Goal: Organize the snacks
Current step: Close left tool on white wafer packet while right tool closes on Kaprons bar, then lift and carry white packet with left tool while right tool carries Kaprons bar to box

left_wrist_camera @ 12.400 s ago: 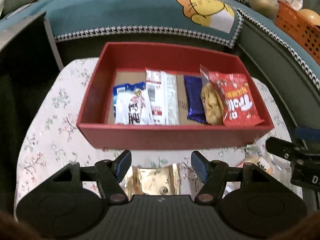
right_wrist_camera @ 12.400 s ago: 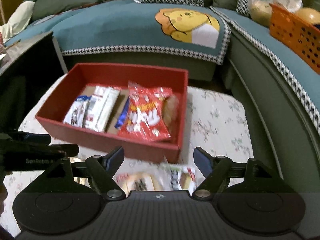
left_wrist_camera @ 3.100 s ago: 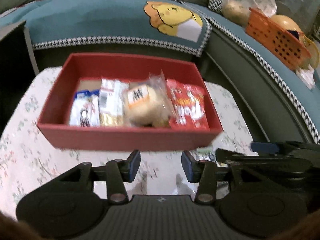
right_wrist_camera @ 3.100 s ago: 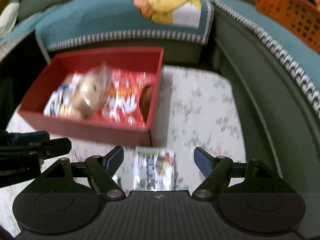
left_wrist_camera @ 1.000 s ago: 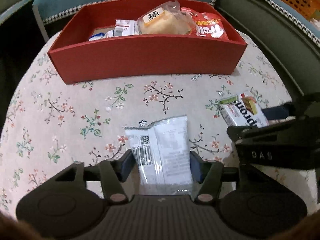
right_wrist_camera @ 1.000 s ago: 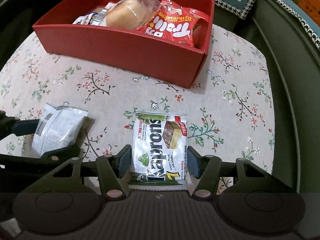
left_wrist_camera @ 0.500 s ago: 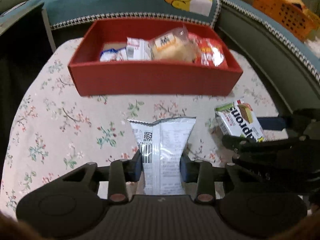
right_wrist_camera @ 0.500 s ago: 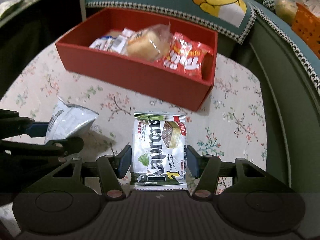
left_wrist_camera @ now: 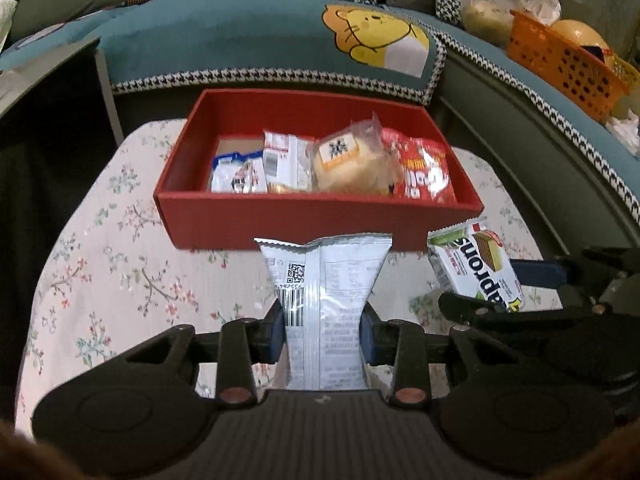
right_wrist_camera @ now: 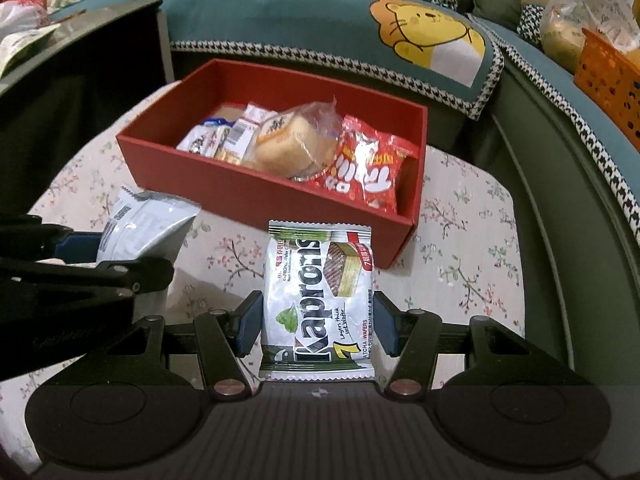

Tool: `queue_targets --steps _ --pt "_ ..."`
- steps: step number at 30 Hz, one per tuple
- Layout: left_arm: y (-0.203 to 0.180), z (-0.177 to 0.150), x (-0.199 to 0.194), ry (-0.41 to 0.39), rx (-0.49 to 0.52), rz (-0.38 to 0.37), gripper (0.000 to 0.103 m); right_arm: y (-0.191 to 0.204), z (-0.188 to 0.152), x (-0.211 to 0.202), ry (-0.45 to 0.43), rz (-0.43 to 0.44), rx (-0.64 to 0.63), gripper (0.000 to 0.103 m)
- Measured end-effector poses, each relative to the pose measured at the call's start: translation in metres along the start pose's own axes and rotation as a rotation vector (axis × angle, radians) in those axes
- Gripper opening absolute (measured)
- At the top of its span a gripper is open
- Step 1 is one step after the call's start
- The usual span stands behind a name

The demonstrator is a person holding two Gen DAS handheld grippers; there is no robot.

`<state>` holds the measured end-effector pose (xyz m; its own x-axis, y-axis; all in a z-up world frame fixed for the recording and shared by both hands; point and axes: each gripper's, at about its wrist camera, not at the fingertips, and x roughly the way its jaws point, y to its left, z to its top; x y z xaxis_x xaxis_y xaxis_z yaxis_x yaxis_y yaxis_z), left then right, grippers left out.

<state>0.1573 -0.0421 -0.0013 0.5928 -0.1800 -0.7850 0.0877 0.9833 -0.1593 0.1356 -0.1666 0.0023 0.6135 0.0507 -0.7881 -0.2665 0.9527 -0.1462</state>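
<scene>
My left gripper [left_wrist_camera: 322,330] is shut on a silver-white snack packet [left_wrist_camera: 325,280], barcode side up, held above the floral table [left_wrist_camera: 120,280]. My right gripper [right_wrist_camera: 318,322] is shut on a white-and-green Kaprons wafer packet [right_wrist_camera: 320,292], also lifted off the table. The red box [left_wrist_camera: 320,216] stands just beyond both packets and holds several snacks: a wrapped bun [left_wrist_camera: 352,164], a red Trolli bag [right_wrist_camera: 364,172] and small white packets [left_wrist_camera: 260,166]. In the left wrist view the wafer packet [left_wrist_camera: 476,268] shows at the right; in the right wrist view the silver packet [right_wrist_camera: 144,228] shows at the left.
A teal sofa cover with a cartoon bear [left_wrist_camera: 376,40] curves behind and to the right of the table. An orange basket [left_wrist_camera: 560,68] sits on the sofa at the far right. A dark cabinet [right_wrist_camera: 80,80] stands at the left.
Both grippers have risen with their packets, which lay on the table a second ago. The left jaws closed onto the silver packet. The box now looks farther off.
</scene>
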Motion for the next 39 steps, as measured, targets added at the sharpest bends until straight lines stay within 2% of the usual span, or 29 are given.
queue_targets --steps 26,39 --pt "0.006 0.077 0.009 -0.133 -0.041 0.024 0.066 -0.020 0.059 -0.005 -0.155 -0.026 0.062 0.064" --pt "-0.009 0.110 0.032 -0.165 -0.016 0.027 0.066 -0.029 0.086 0.018 -0.173 -0.025 0.087 0.064"
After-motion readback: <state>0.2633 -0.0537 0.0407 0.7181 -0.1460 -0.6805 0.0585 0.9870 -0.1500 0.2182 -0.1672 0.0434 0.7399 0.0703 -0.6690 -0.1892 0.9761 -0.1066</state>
